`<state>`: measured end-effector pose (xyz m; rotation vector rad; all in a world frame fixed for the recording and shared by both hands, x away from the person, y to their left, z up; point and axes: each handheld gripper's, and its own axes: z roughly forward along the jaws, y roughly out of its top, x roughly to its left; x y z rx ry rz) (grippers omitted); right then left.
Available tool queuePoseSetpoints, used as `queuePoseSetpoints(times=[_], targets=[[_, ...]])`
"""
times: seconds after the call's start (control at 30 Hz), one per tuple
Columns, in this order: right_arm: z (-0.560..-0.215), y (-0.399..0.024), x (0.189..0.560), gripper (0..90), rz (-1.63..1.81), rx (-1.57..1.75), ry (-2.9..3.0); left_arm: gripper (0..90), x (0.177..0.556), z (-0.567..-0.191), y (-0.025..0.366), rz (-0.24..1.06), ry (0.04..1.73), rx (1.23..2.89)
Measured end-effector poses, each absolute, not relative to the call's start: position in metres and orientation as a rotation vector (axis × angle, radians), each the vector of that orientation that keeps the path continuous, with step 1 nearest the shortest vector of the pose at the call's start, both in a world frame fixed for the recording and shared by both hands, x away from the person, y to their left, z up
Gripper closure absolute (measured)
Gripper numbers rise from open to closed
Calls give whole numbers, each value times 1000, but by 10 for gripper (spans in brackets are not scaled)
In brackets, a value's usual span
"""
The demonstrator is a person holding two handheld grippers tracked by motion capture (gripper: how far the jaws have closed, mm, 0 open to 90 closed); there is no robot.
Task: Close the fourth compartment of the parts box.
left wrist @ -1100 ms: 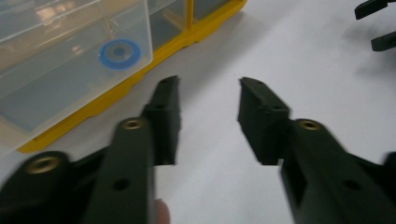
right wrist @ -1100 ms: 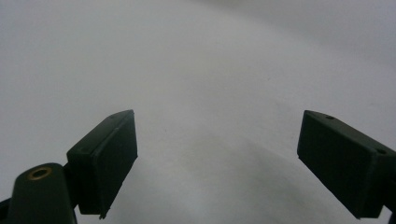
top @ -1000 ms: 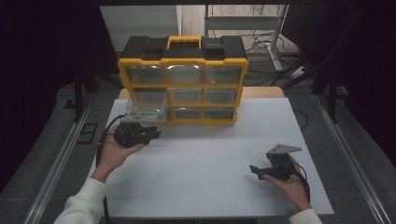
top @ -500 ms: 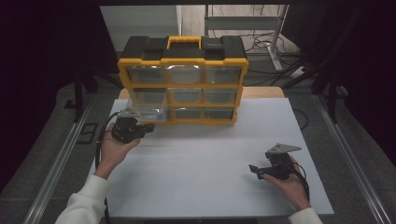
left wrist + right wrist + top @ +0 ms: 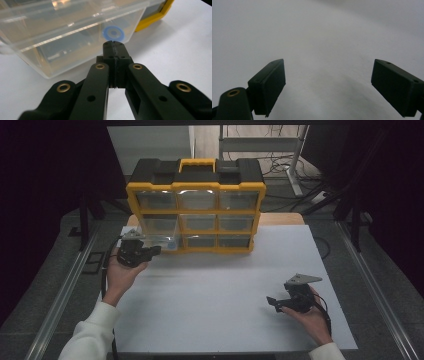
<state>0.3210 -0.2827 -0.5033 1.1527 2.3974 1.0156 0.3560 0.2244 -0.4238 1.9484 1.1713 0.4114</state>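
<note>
Yellow organizer [image 5: 196, 185] on white table [image 5: 225, 285], left claw [image 5: 114, 46] closed at its clear drawer [image 5: 75, 40], right claw [image 5: 328, 85] open.

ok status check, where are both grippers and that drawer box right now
Left gripper shut, empty, at the pulled-out clear drawer of the yellow organizer. Right gripper open over bare white table. Nothing in the way.

Yellow-and-black organizer [image 5: 196, 207] with clear drawers [image 5: 75, 32], blue disc [image 5: 113, 33], white table [image 5: 225, 290].
</note>
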Motion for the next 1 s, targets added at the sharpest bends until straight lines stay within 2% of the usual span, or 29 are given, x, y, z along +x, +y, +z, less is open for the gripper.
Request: queuePoseSetpoints(times=[1.0], targets=[[-504, -282, 321, 127, 1017, 1144, 2403, 895, 376, -416, 216, 428, 1194, 1936]])
